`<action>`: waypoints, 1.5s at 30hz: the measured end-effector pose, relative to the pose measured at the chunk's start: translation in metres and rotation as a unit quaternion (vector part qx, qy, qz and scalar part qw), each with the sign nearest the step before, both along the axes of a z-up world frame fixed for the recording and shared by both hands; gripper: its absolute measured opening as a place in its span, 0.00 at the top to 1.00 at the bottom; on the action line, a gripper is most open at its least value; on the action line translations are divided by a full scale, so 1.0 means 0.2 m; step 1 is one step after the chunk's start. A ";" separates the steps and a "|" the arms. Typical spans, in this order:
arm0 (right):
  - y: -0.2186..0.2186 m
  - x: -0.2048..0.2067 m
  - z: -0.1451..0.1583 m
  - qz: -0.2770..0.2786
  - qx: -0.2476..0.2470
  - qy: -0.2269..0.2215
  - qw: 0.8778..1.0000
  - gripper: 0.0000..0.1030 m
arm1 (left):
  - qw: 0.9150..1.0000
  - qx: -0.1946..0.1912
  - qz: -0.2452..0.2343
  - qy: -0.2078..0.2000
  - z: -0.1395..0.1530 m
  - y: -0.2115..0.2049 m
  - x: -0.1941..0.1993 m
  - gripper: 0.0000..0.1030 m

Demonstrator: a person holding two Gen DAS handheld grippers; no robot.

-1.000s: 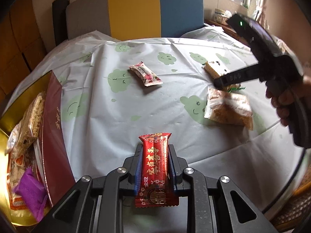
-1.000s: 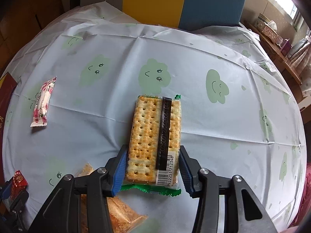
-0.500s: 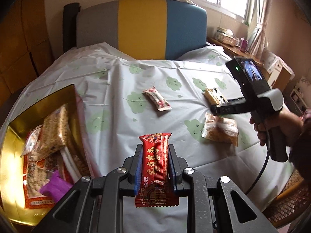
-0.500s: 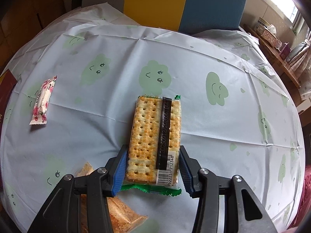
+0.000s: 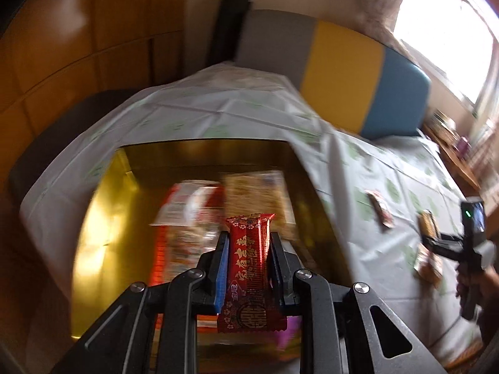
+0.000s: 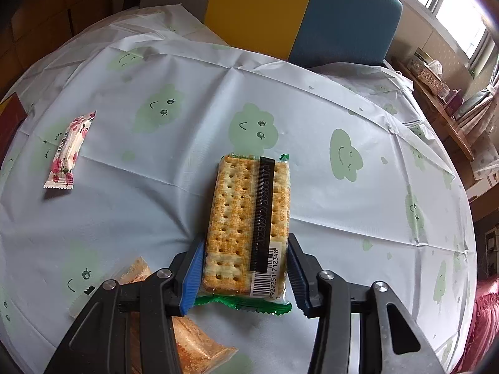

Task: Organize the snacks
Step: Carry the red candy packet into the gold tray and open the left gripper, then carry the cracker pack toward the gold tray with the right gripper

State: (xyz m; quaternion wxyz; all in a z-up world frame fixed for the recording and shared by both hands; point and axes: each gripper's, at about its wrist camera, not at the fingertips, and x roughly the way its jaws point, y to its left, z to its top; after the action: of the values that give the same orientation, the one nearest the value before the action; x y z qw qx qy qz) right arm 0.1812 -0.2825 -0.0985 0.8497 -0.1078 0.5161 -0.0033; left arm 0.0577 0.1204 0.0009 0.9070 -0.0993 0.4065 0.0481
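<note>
A: Which step is this?
B: Boxing. The left gripper (image 5: 249, 268) clamps the red bar (image 5: 249, 271) at frame centre, over the gold box (image 5: 103, 224).
A: Next?
B: Lower, then release. The right gripper (image 6: 244, 275) grips the cracker pack (image 6: 249, 218), mid-frame.

Cracker pack (image 6: 248, 218) between right hand-held gripper (image 6: 246, 275) pads, above tablecloth (image 6: 343, 205).

You're holding bar (image 5: 249, 261) over box (image 5: 103, 218) lying left on table (image 6: 312, 118); cracker pack (image 6: 246, 221) lying mid-table, candy (image 6: 68, 152) left of it.
</note>
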 end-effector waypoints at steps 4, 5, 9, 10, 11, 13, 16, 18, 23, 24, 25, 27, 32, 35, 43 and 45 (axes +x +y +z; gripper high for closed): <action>0.02 -0.01 0.01 -0.001 -0.006 -0.003 1.000 0.52 | 0.999 -0.017 0.046 0.021 -0.05 0.24 0.04 0.77; 0.03 -0.02 0.01 0.000 -0.007 -0.003 1.000 0.52 | 0.998 -0.013 0.052 0.023 -0.06 0.27 0.05 0.77; 0.04 -0.03 0.02 0.000 -0.012 -0.005 1.000 0.52 | 0.997 -0.002 0.069 0.036 -0.11 0.39 0.14 0.76; 0.04 -0.03 0.02 0.000 -0.013 -0.005 1.000 0.52 | 0.997 0.001 0.069 0.038 -0.12 0.41 0.18 0.76; 0.04 -0.03 0.02 0.000 -0.014 -0.006 1.000 0.52 | 0.996 0.008 0.077 0.040 -0.13 0.43 0.20 0.76; 0.05 -0.04 0.02 0.000 -0.015 -0.007 1.000 0.52 | 0.996 0.018 0.076 0.037 -0.14 0.46 0.26 0.76; 0.05 -0.04 0.02 -0.002 -0.014 -0.007 1.000 0.52 | 0.995 0.032 0.090 0.040 -0.16 0.50 0.32 0.62; 0.05 -0.04 0.02 -0.004 -0.013 -0.008 1.000 0.52 | 0.994 0.038 0.096 0.042 -0.17 0.50 0.32 0.42; 0.05 -0.04 0.03 -0.002 -0.015 -0.008 1.000 0.52 | 0.993 0.045 0.103 0.036 -0.16 0.46 0.23 0.43; 0.05 -0.04 0.02 -0.001 -0.016 -0.008 1.000 0.52 | 0.993 0.049 0.103 0.035 -0.16 0.44 0.20 0.43; 0.05 -0.04 0.02 -0.001 -0.017 -0.009 1.000 0.52 | 0.993 0.050 0.102 0.034 -0.16 0.42 0.19 0.43; 0.05 -0.04 0.02 0.000 -0.019 -0.009 1.000 0.52 | 0.993 0.054 0.103 0.034 -0.17 0.38 0.15 0.43; 0.06 -0.05 0.02 0.001 -0.026 -0.013 1.000 0.52 | 0.993 0.053 0.105 0.031 -0.17 0.29 0.04 0.43; 0.07 -0.06 0.02 0.001 -0.029 -0.014 0.999 0.52 | 0.992 0.059 0.103 0.030 -0.17 0.23 0.00 0.43; 0.08 -0.06 0.03 -0.002 -0.032 -0.015 0.999 0.52 | 0.994 0.061 0.092 0.026 -0.17 0.13 -0.09 0.43; 0.08 -0.07 0.03 -0.001 -0.033 -0.015 0.999 0.52 | 0.994 0.064 0.087 0.024 -0.17 0.10 -0.10 0.43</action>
State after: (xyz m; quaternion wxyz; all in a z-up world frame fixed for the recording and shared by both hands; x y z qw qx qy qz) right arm 0.1681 -0.2658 -0.0934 0.8535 -0.1355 0.5027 -0.0232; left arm 0.0378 0.1411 -0.0326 0.8936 -0.0751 0.4146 0.1546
